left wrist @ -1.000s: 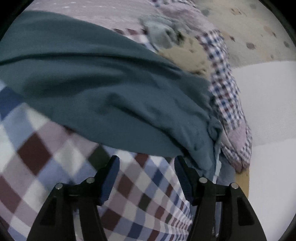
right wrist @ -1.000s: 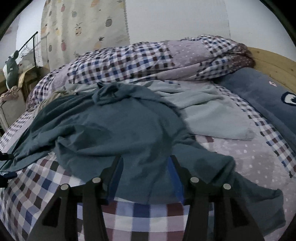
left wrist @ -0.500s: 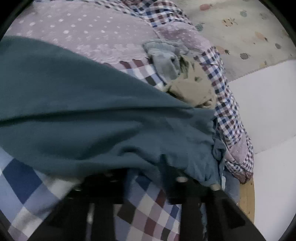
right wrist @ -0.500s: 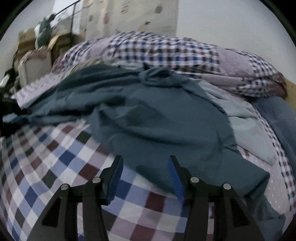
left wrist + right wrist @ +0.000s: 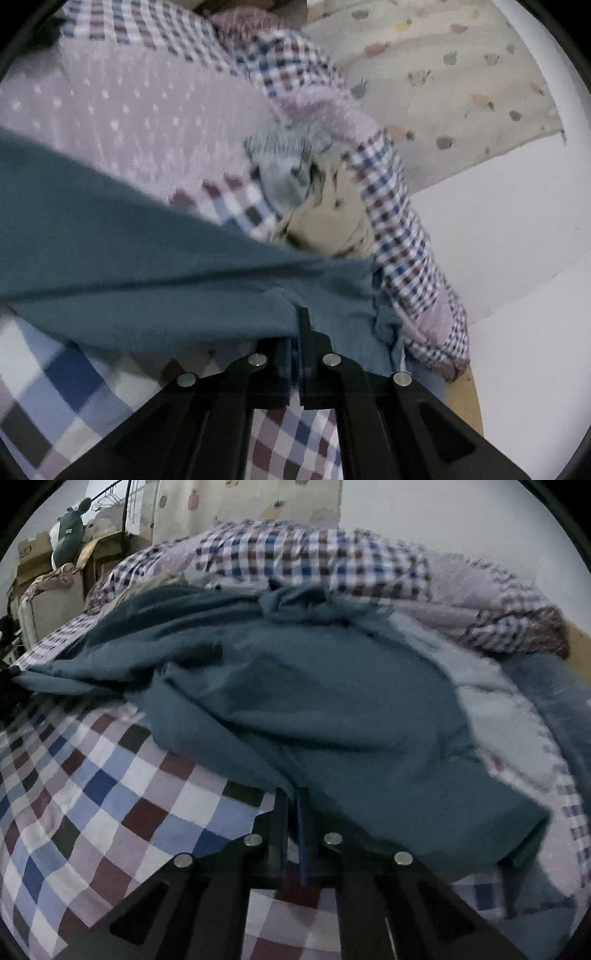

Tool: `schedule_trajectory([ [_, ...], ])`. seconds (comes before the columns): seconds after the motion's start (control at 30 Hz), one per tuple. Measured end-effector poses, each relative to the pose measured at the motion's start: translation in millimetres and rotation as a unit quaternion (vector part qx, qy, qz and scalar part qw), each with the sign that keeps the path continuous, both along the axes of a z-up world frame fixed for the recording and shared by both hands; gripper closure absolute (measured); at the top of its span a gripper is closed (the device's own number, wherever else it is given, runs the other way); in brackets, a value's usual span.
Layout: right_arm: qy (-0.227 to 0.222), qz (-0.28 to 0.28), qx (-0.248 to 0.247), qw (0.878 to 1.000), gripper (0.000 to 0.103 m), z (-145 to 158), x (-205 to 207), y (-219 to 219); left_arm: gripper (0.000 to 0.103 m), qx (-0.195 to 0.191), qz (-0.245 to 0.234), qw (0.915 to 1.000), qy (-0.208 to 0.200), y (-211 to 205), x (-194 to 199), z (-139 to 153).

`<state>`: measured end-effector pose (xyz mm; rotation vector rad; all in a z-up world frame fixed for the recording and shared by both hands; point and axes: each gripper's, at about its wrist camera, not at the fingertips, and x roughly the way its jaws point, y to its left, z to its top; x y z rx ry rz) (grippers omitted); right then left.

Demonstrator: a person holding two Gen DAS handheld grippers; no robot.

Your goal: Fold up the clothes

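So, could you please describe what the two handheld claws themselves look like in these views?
Both look alike. The left claw and right claw have matte black angular frames with cut-out openings, four round silver rivets across the linkage, and dark blue pads lining narrow black fingers. No cables, markings or sleeves show.

The left gripper has its fingertips under the teal garment, so the pinched edge is hidden. The garment is cut by the picture's left side. The right gripper tips are also covered. The quilt is blurred.
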<state>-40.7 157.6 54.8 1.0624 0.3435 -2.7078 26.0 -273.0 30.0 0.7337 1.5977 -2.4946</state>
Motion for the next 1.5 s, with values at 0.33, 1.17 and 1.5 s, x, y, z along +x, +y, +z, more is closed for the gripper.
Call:
schedule_trajectory([
  [0.33, 0.094, -0.057, -0.125, 0.986, 0.101, 95, 25, 62, 0.103, 0.017, 0.099, 0.9943, 0.036, -43, 32, 13],
  [1.17, 0.035, -0.287, -0.108, 0.951, 0.033, 61, 18, 192, 0.025, -0.056, 0.170, 0.9838, -0.003, -42, 38, 21],
  [1.5, -0.032, -0.392, -0.168, 0.904, 0.032, 31, 73, 296, 0.020, -0.104, 0.094, 0.9902, 0.000, 16, 21, 34],
])
